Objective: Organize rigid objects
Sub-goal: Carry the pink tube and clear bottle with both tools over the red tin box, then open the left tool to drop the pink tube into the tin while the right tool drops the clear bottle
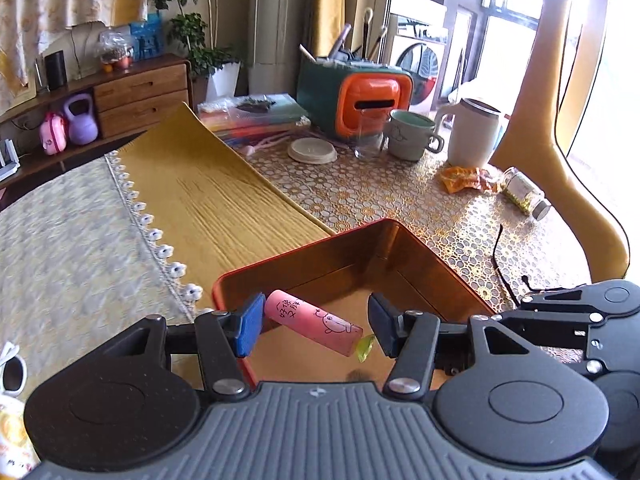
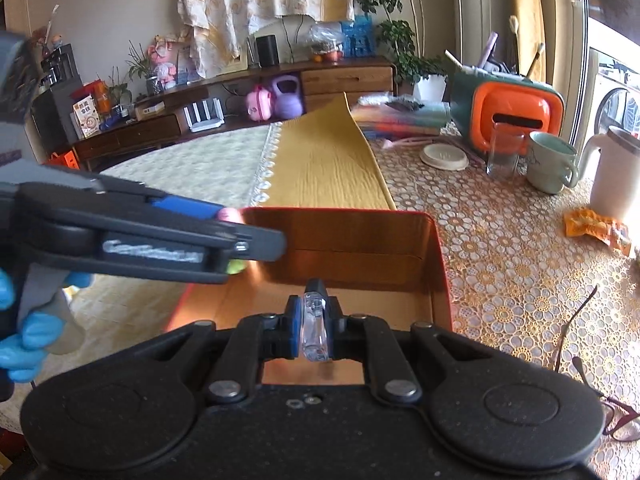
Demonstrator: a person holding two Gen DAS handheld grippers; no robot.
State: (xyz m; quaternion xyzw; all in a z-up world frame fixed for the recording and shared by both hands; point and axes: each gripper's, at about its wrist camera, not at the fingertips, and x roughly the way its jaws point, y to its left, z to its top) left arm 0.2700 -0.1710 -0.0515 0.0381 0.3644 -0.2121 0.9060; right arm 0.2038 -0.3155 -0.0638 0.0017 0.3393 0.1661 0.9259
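Sunlit from a window on the right, the table (image 1: 400, 200) wears a gold-and-white lace-patterned cover, with a ribbed mustard runner (image 1: 208, 200) lying along its left side. On it sits an open rectangular tin (image 2: 438, 264), red outside and coppery, reflective inside, with rounded corners.

Both grippers tilt downward over the tin. The left gripper (image 1: 316, 326), black with blue pads, has its jaws partly apart around a pink cylindrical tube (image 1: 314, 326) printed with black characters and a cartoon drawing; the tube lies slanted between the pads, one end against the left pad, a green tip at the other. Whether the right pad presses on it is hard to say, so the grip itself is uncertain. In the right wrist view a blue-gloved hand (image 2: 24, 344) carries this gripper in from the left.

The right gripper (image 2: 314, 330) is clenched on a small clear plastic piece (image 2: 314, 328), glossy and rounded, held upright above the tin's near edge.

Beyond stand a smooth pale mug (image 1: 412, 134), a clear glass (image 1: 370, 136) and a white jug (image 1: 474, 136). Thin-framed glasses (image 2: 592, 376) lie on the lace at the right.
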